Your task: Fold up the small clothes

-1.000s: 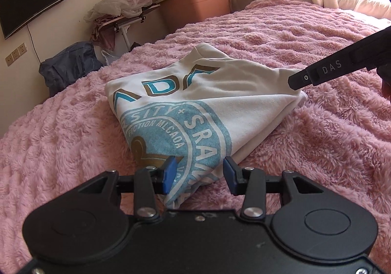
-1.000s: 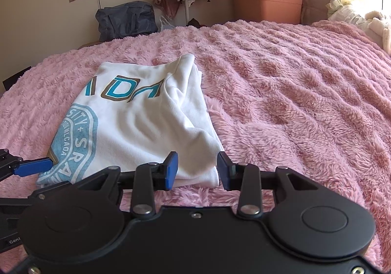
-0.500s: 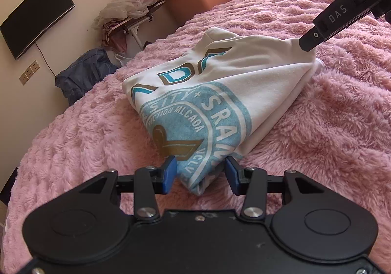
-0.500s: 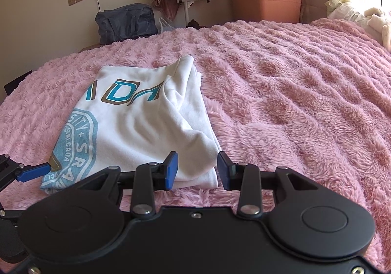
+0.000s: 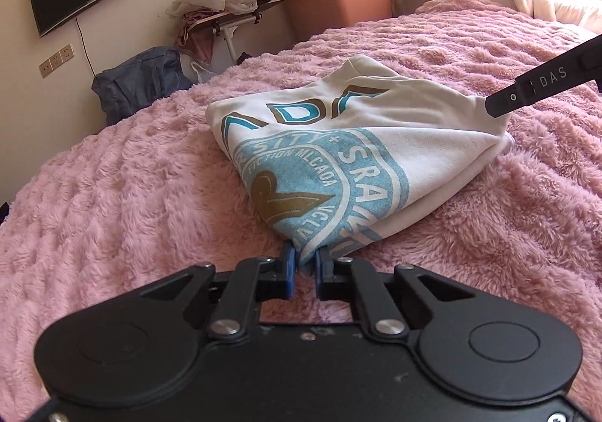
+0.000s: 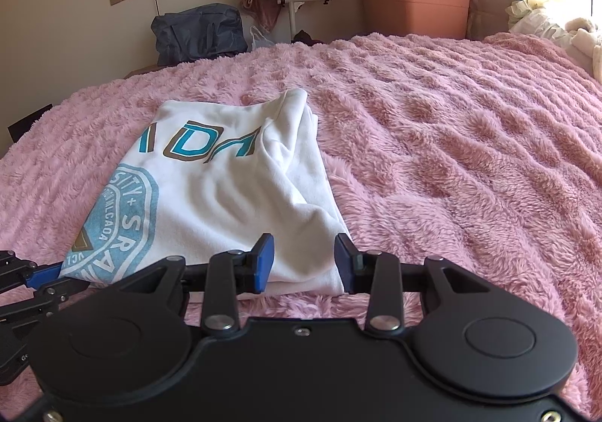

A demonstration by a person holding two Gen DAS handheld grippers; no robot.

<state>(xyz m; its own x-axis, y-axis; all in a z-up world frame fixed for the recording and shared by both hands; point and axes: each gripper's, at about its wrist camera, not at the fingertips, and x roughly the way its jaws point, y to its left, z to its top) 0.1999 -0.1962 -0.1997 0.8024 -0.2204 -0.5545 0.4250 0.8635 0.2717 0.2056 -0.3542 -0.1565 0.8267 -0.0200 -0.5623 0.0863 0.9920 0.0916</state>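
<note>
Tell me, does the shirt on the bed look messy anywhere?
A little. The white shirt is folded, but its right side is bunched and wrinkled, with uneven layers. The left gripper pinches one near corner.

The left gripper (image 5: 304,259) has closed from wide apart. Its blue pads (image 5: 289,264) now pinch the near corner of the folded shirt (image 5: 350,158).

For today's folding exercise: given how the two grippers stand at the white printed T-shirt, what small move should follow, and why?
Probably close the right gripper on the white printed T-shirt: its jaws stand open around the near corner, while the left gripper already pinches the other corner on the pink fluffy blanket.
</note>
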